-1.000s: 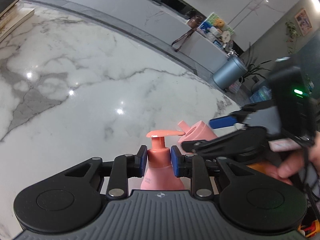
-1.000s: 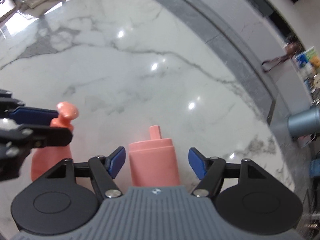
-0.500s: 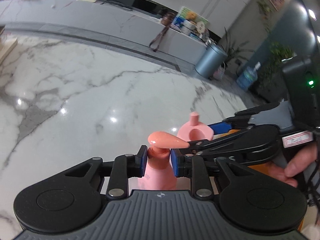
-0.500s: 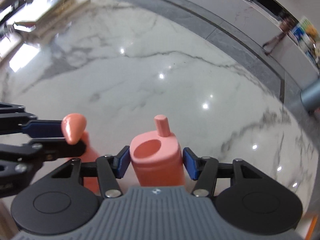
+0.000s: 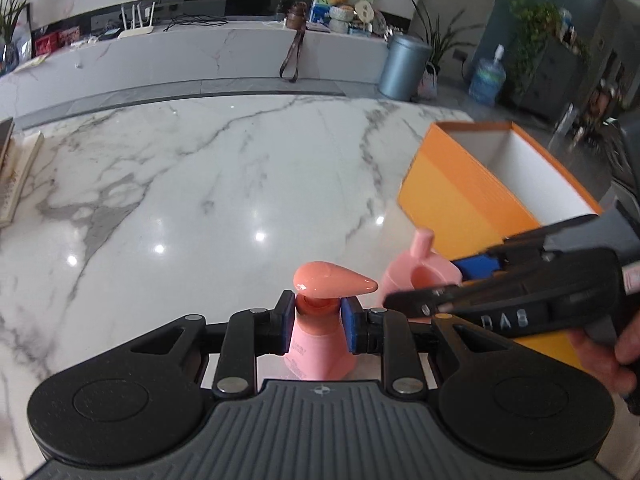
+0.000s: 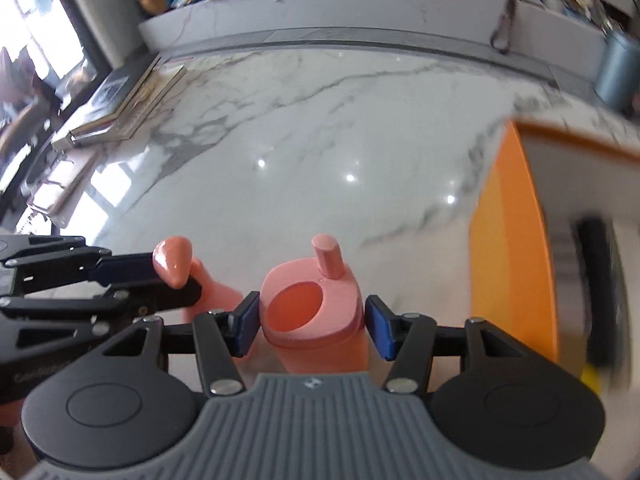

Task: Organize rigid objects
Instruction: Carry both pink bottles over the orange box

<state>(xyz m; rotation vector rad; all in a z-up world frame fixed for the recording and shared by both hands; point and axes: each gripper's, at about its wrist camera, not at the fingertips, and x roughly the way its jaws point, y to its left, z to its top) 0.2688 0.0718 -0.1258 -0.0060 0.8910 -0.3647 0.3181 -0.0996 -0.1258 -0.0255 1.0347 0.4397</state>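
While we hold both tools low over the marble table, we list the contents from nearest to farthest.

Item one: left gripper, blue pads clenched on the neck of a pink pump bottle, which stands upright with its nozzle pointing toward the right gripper. In the right view the same bottle sits just left of the cup, the left gripper clamped round it.

Item two: right gripper, pads set against both sides of a pink cup with a round hole and a stub spout in its lid. We grasp it near the top. From the left view the cup stands just beside the bottle, with the right gripper on it.

Item three: orange box, open, white inside, just beyond the cup on the right; seen also as an orange wall.

Item four: books at the far left edge of the table.

Item five: grey bin on the floor beyond.
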